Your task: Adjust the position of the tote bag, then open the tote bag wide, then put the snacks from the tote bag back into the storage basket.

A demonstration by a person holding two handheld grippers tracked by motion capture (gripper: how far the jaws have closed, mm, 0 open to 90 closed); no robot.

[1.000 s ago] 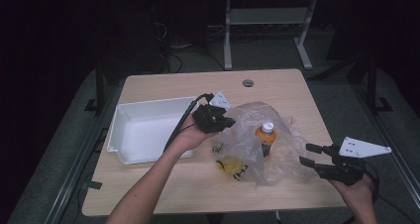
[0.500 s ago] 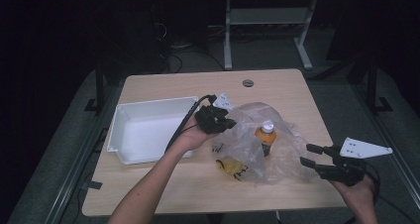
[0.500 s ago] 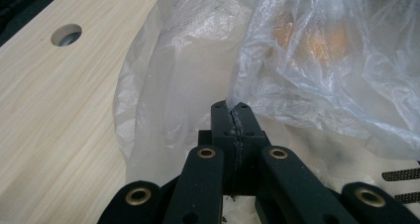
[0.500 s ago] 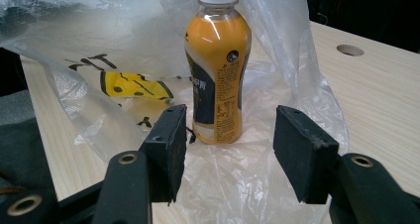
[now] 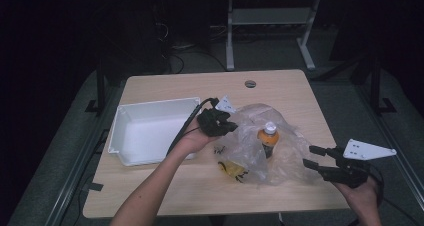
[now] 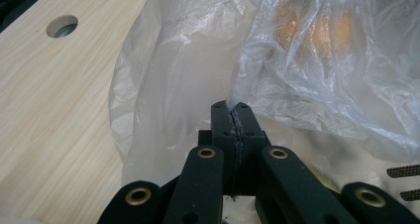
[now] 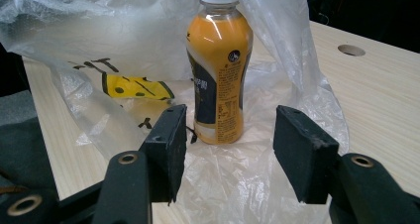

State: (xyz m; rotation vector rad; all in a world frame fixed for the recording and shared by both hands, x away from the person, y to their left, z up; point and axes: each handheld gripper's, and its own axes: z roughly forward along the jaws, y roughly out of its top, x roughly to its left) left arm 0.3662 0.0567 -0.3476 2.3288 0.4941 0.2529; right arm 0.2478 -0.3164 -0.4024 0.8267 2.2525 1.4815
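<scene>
The left claw (image 6: 233, 110) is pressed together, pinching a fold of the crumpled clear plastic bag (image 5: 280, 151) near the middle of the pale wooden worktop (image 5: 165, 186). The right claw (image 7: 225, 149) is spread, holding nothing, near the worktop's right edge. Between them, on the bag, an orange drink bottle with a white cap (image 7: 218, 65) stands upright. A white rectangular plastic tray (image 5: 150, 131) sits towards the left edge.
</scene>
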